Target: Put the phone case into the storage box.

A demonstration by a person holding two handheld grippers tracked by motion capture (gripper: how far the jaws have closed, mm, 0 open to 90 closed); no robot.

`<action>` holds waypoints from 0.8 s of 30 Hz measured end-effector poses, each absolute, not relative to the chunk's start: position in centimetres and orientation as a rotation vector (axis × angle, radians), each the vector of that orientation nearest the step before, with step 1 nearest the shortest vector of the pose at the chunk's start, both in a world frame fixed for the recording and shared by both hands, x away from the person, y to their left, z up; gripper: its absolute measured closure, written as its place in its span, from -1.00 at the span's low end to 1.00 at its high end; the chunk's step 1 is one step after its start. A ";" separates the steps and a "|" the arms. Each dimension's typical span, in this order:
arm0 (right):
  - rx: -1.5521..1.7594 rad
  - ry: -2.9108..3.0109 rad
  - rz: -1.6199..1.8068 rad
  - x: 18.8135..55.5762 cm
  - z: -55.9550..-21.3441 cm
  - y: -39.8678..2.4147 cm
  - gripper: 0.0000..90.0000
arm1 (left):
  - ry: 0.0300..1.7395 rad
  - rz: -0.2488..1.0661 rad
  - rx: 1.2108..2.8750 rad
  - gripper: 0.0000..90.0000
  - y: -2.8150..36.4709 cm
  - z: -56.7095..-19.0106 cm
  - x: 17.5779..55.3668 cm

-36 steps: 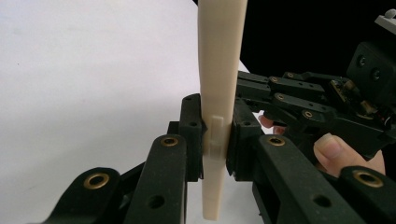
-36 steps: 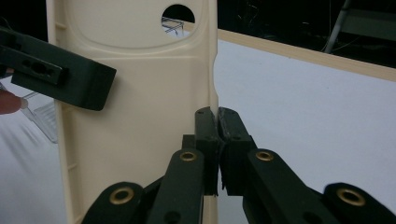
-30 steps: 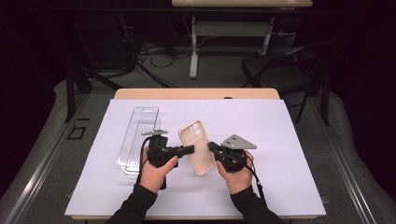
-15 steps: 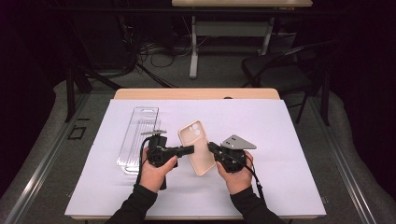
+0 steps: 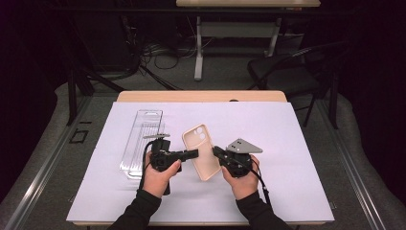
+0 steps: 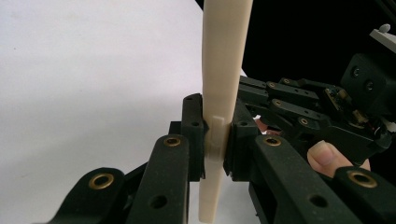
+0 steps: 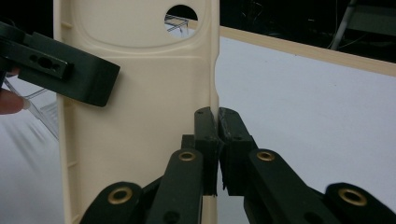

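Nothing has shifted since the earlier frames: my left gripper (image 5: 194, 154) and right gripper (image 5: 216, 152) each pinch an edge of the phone case (image 5: 203, 151), held above the table (image 5: 297, 143). Uneven pulling could twist it free, I judge.

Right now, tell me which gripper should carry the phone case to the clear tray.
Left, probably. The left gripper clamps the beige phone case on the edge nearer the clear plastic tray; the right gripper holds the far edge.
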State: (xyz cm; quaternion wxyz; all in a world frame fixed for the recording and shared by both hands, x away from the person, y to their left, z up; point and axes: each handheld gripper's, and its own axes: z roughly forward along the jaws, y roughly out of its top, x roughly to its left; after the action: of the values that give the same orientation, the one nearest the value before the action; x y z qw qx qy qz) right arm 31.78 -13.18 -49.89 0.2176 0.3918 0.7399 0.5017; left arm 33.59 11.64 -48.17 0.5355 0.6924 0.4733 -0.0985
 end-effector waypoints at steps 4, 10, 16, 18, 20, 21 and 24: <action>1.085 2.053 1.392 31.8 -49.9 -13.2 0.93 | 1.125 -0.226 1.649 0.80 11.6 -48.1 33.6; 1.087 2.050 1.409 31.8 -49.7 -13.2 0.83 | 1.126 -0.215 1.646 0.80 11.9 -48.1 33.6; 1.078 2.037 1.426 31.7 -49.6 -13.3 0.73 | 1.134 -0.202 1.638 0.80 12.3 -48.0 33.8; 1.078 2.040 1.427 31.8 -49.6 -13.3 0.70 | 1.139 -0.191 1.636 0.80 12.4 -48.0 33.8; 1.083 2.047 1.435 31.7 -49.7 -13.2 0.58 | 1.144 -0.177 1.637 0.80 12.6 -48.0 33.9; 1.075 2.048 1.441 31.8 -49.6 -13.2 0.54 | 1.144 -0.174 1.638 0.80 12.8 -48.0 34.0; 1.074 2.060 1.438 31.8 -49.6 -13.1 0.41 | 1.147 -0.159 1.643 0.80 13.1 -47.9 34.1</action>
State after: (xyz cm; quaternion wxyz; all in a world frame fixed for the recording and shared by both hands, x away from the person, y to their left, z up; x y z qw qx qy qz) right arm 31.83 -13.14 -49.61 0.2033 0.3850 0.7381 0.5153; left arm 34.08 13.07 -47.93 0.5360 0.6901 0.4816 -0.0669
